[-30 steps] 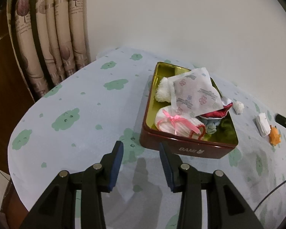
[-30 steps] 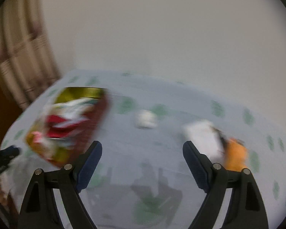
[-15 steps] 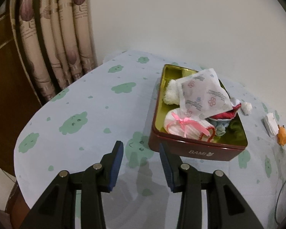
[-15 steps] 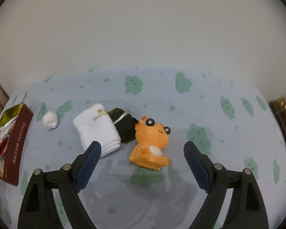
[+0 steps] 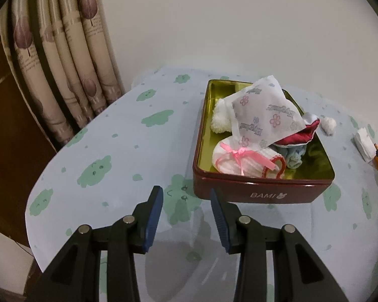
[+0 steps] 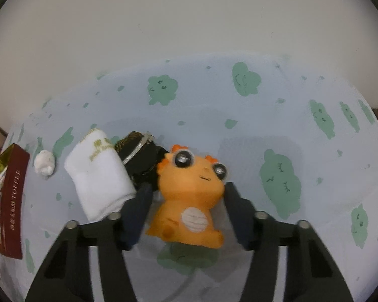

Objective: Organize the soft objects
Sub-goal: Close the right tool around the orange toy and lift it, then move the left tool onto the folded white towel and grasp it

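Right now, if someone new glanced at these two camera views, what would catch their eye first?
Probably the bright orange big-eyed plush toy on the cloud-print tablecloth, sitting between the fingers of the right tool. Next, the dark red metal tin ahead of the left tool, piled with soft items under a white flower-printed packet.

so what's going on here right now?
A person with a handheld claw in each hand is sorting soft items into a red tin. The right claw straddles the orange plush toy on the table, jaws open on either side; whether they touch it is unclear. A folded white towel and a black pouch lie beside the toy. The left claw hangs open and empty in front of the tin, which already holds several soft items.
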A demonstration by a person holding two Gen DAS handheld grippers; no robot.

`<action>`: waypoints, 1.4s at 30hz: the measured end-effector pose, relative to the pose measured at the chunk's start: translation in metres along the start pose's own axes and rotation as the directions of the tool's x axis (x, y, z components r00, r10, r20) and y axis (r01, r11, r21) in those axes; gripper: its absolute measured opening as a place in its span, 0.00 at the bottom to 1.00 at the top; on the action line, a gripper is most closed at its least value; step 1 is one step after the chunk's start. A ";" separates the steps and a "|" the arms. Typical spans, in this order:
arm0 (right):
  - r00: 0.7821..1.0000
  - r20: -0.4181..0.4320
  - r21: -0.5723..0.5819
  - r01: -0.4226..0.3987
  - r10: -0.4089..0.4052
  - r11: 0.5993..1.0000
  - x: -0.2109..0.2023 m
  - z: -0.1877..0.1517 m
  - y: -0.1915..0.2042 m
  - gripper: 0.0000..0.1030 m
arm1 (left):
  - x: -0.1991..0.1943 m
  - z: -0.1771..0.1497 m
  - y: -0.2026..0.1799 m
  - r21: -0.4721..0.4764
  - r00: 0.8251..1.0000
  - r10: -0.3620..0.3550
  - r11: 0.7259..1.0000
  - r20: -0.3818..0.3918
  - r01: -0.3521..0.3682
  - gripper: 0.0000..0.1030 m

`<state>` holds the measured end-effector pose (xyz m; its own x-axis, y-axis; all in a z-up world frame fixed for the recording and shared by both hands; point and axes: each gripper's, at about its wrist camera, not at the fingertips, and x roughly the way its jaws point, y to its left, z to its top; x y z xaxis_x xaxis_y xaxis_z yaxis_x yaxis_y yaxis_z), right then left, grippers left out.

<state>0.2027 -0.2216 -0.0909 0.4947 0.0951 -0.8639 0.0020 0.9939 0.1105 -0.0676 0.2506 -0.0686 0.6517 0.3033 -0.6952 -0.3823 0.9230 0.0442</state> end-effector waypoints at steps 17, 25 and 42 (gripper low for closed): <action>0.982 0.174 -0.034 -0.071 0.076 0.997 -0.015 -0.022 -0.011 0.44 | -0.032 0.021 -0.067 0.117 0.992 -0.115 0.987 0.043 0.109 0.39; 0.974 0.223 -0.099 -0.009 0.031 0.995 -0.025 -0.034 -0.007 0.44 | -0.024 0.035 -0.148 0.238 0.979 -0.202 0.952 0.005 0.195 0.39; 0.967 0.253 -0.102 -0.014 0.040 0.995 -0.038 -0.057 -0.024 0.44 | 0.023 0.063 -0.289 0.127 0.852 -0.463 0.856 -0.245 0.502 0.39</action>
<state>0.1347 -0.2455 -0.0885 0.6982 0.1172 -0.7062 -0.0934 0.9930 0.0724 0.0991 0.0055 -0.0527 0.5713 -0.2271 -0.7887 0.0828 0.9720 -0.2199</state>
